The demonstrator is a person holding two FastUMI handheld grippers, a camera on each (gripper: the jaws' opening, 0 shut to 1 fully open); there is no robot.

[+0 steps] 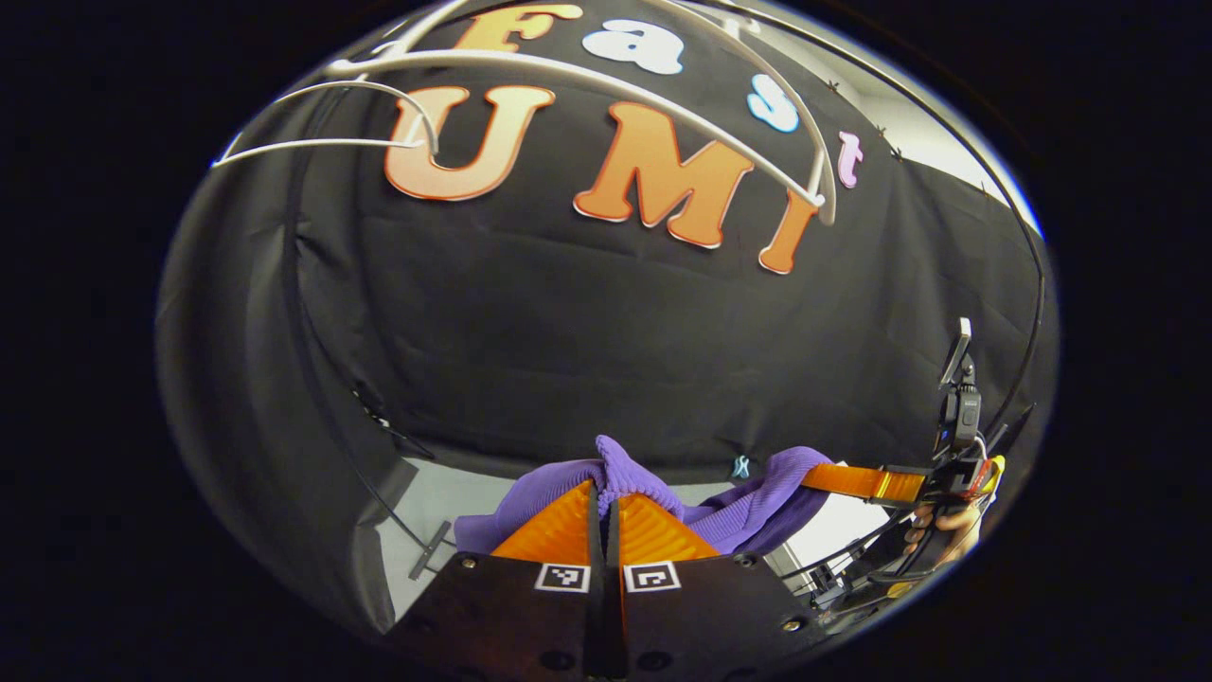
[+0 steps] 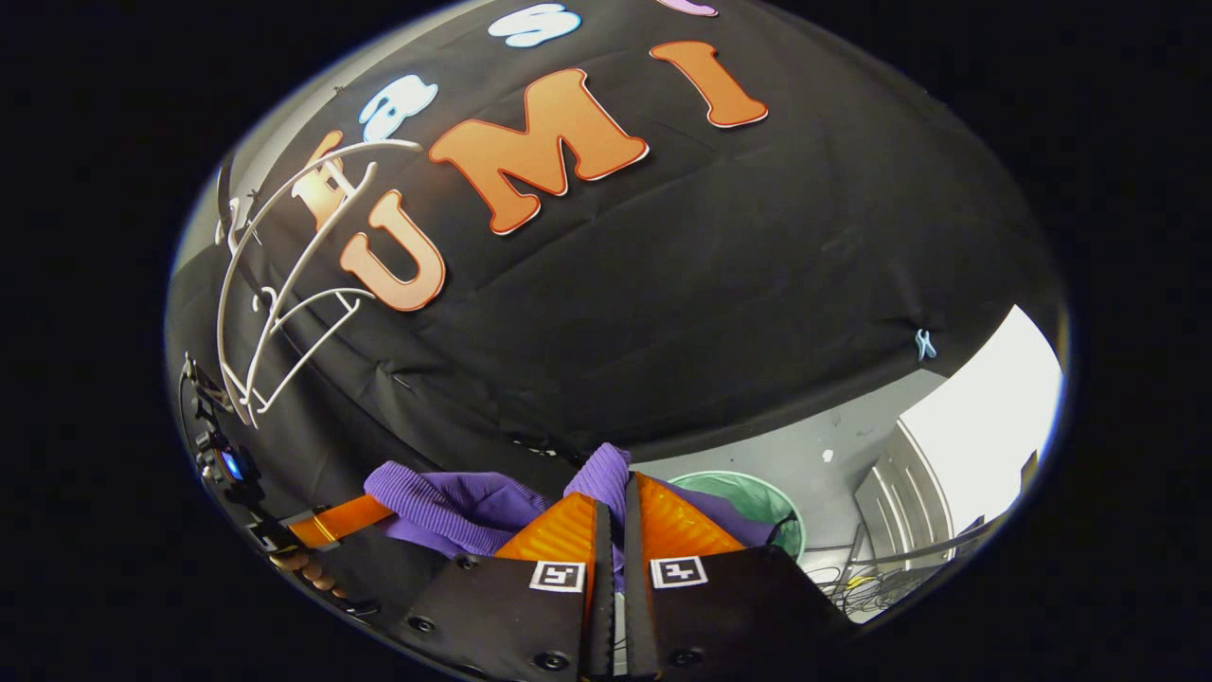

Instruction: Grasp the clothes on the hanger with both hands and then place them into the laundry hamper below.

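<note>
Between the two tools, item one: the purple knit garment, which I am holding slung off the hanger, a fold of it bunching up above each pair of orange fingers.

Left tool: I am keeping its fingers pressed together on a tuft of the purple knit; the fabric is poking out above the tips. Right tool: likewise clamped on a fold of the garment, the cloth showing between and above the fingers. From the left gripper view I am also seeing the right tool's orange finger biting the far end of the cloth, with a hand behind it.

Handling note, as a judgement: I am carrying, not yet releasing. Both grips look shallow, taken on small tufts, so I am favouring a slow, level descent with the tools kept near each other, letting the slack hang between them rather than stretching the knit out of the fingers. I would let go only once the bulk is inside the rim.

Laundry hamper: green-rimmed, round, sitting on the floor below and beyond the right tool, partly hidden by the garment.

Hangers: white, bare, hanging up and to the side against the black cloth wall.

Floor: pale grey. Cables are lying near a white slatted panel.
</note>
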